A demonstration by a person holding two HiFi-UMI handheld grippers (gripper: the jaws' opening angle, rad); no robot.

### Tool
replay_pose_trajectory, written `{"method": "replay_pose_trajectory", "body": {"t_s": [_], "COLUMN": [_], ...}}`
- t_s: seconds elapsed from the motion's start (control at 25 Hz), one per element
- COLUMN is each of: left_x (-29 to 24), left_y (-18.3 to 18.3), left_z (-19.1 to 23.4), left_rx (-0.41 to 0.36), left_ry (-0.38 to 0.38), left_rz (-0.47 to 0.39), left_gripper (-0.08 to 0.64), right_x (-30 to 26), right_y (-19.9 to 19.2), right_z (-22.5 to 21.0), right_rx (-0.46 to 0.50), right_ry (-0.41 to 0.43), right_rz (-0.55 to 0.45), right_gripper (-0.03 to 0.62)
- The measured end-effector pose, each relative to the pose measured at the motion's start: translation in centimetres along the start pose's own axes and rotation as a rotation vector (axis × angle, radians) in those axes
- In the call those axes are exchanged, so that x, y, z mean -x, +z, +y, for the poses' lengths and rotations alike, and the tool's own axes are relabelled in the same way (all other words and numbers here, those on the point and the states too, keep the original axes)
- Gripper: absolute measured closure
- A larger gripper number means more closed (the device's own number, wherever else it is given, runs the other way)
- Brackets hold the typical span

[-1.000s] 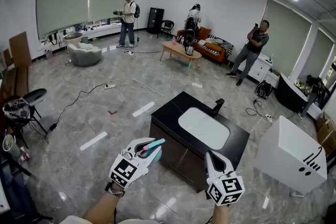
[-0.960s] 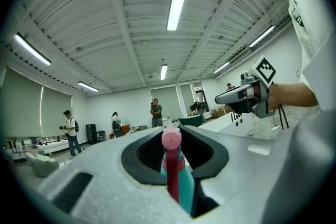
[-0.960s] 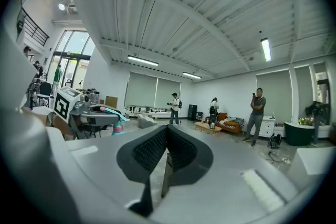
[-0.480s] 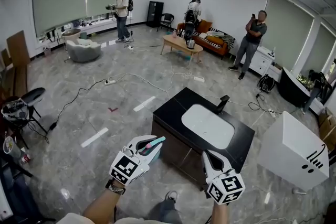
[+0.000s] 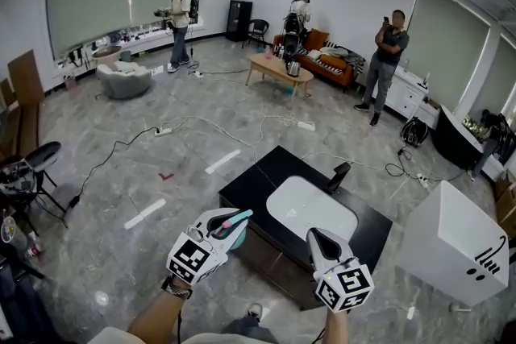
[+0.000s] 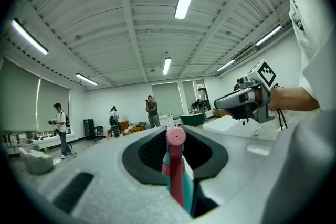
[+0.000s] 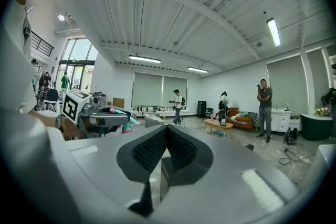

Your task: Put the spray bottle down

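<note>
While left gripper [image 5: 234,223] fingers clamp spray bottle [image 6: 175,165] — right gripper [image 5: 316,238] fingers together, empty.

Spray bottle [image 6: 177,165] body seemingly mostly hidden

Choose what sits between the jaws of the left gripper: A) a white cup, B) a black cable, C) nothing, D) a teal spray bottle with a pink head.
D: the jaws of the left gripper, which have just been closing, clamp the teal spray bottle with the pink head.
</note>
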State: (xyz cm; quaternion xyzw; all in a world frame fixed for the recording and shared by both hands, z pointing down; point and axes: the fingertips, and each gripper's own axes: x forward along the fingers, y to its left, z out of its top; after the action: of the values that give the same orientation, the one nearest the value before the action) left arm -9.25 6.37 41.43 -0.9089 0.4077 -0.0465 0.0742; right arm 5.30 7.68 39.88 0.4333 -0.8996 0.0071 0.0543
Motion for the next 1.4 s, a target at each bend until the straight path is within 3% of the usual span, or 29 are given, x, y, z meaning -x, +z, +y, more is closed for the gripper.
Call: {"method": "replay_pose_trajectory", "body": {"t_s": [0.24, 0.84, 1.4], "left_x": [-6.4, -16.8, -23.2], "left_y": [0.9, -0.8, -2.8], "left_z": [2.4, 6.5, 10.0], "left_rx": [-0.001, 0.034, 0.042], "left_ry": [0.019, 0.078, 0.091], "left_rz": [0.0, 0.02, 0.048], "left_gripper": [0.491, 0.491, 0.491], "right_x": [-3.3, -9.0, -13.7], "right_y": [2.1, 0.2, -2.0], "right_z": [-5.7, -15.2, -21.6], "right_rx": [-0.008, 0.063, -0.025], "right_ry": [0.041, 0.068, 0.05], "right_rz": [-0.03, 0.048, 0.066], "right_gripper": [0.586, 0.586, 0.586]}}
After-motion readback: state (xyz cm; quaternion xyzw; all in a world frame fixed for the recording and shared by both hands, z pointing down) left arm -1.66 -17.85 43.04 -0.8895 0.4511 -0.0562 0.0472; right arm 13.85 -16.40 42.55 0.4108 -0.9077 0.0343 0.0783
